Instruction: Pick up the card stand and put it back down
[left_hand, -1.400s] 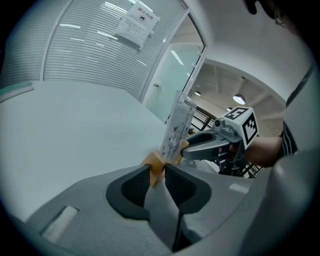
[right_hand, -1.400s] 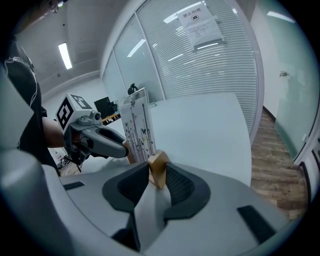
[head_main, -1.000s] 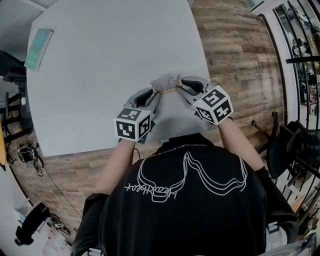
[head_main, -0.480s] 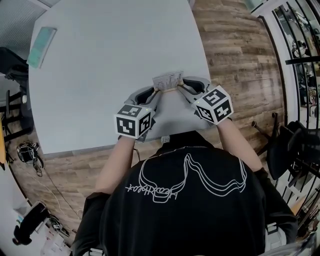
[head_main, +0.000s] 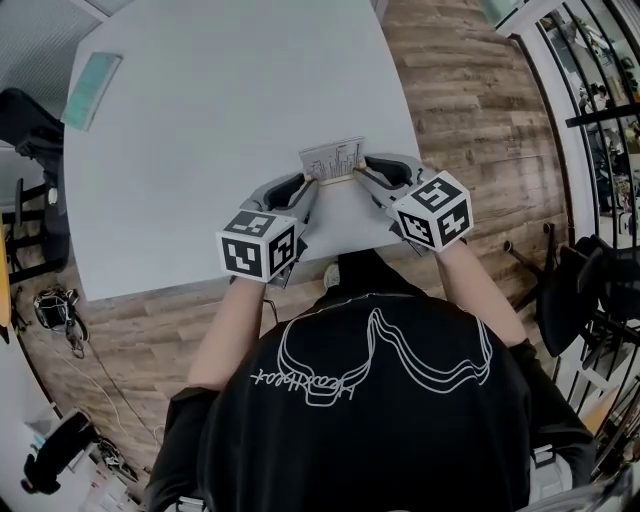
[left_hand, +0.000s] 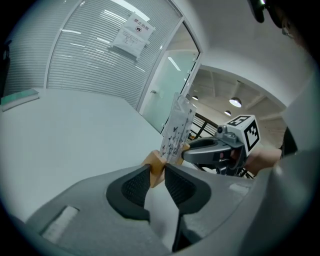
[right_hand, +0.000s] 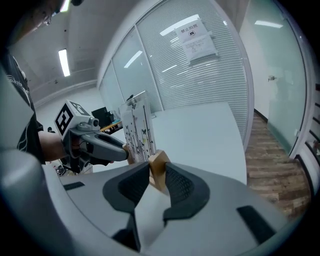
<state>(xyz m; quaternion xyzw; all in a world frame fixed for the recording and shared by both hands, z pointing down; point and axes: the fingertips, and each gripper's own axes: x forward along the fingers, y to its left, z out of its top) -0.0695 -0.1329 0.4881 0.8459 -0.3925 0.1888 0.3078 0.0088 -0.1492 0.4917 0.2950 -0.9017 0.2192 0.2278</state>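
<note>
At the head view's centre, we pinch the card stand (head_main: 333, 162) by both ends of its wooden base: left gripper (left_hand: 156, 174) and right gripper (right_hand: 156, 176) each clamp one end (pads squeezing wood, not the card). Uneven squeeze or lift could twist it loose onto the white table (head_main: 200, 130). Its long axis runs left-right across the frame, card upright, edge-on to both grippers.
</note>
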